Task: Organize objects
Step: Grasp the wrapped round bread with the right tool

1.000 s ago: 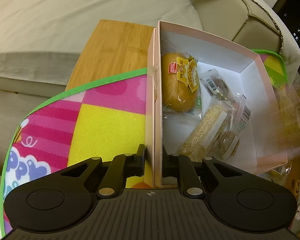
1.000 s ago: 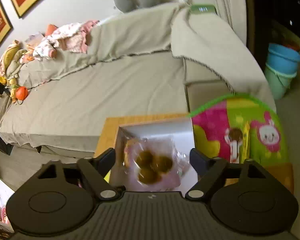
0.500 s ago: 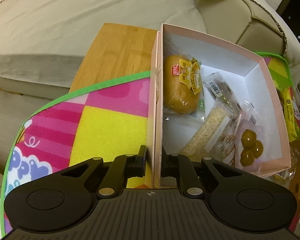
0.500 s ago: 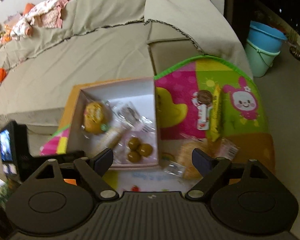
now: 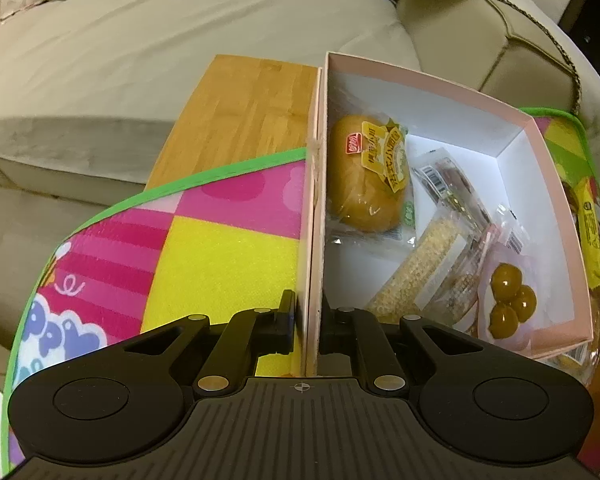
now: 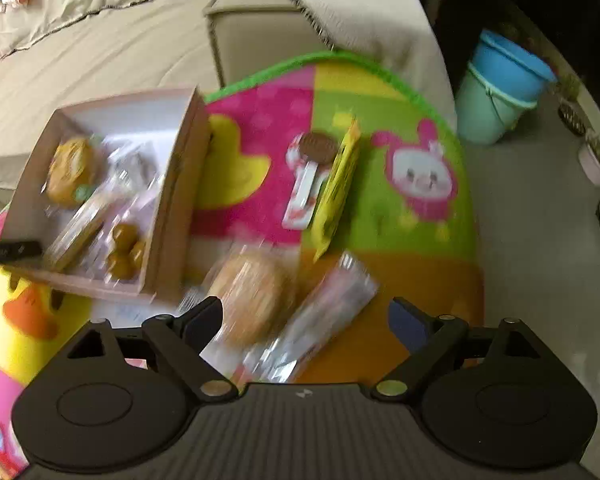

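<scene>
A pink cardboard box (image 5: 420, 80) stands on the colourful play mat (image 5: 220, 256). My left gripper (image 5: 308, 312) is shut on the box's near left wall. Inside lie a wrapped bun (image 5: 364, 184), a grain bar (image 5: 416, 272) and a pack of three brown balls (image 5: 510, 304). My right gripper (image 6: 304, 316) hovers right of the box (image 6: 176, 208), its jaws opening with nothing pressed between them. Below it on the mat lie a wrapped round bun (image 6: 252, 292) and a clear-wrapped bar (image 6: 324, 320). This view is blurred.
Farther on the mat (image 6: 420, 220) lie a yellow packet (image 6: 338, 188) and a chocolate lollipop (image 6: 312, 160). A beige sofa (image 5: 180, 60) runs behind, with a wooden board (image 5: 244, 120) under the mat. Stacked blue buckets (image 6: 500, 88) stand on the floor at right.
The pack of brown balls went from between my right gripper's jaws into the box. The right gripper then swung right and down over the loose snacks. The left gripper stayed on the box wall.
</scene>
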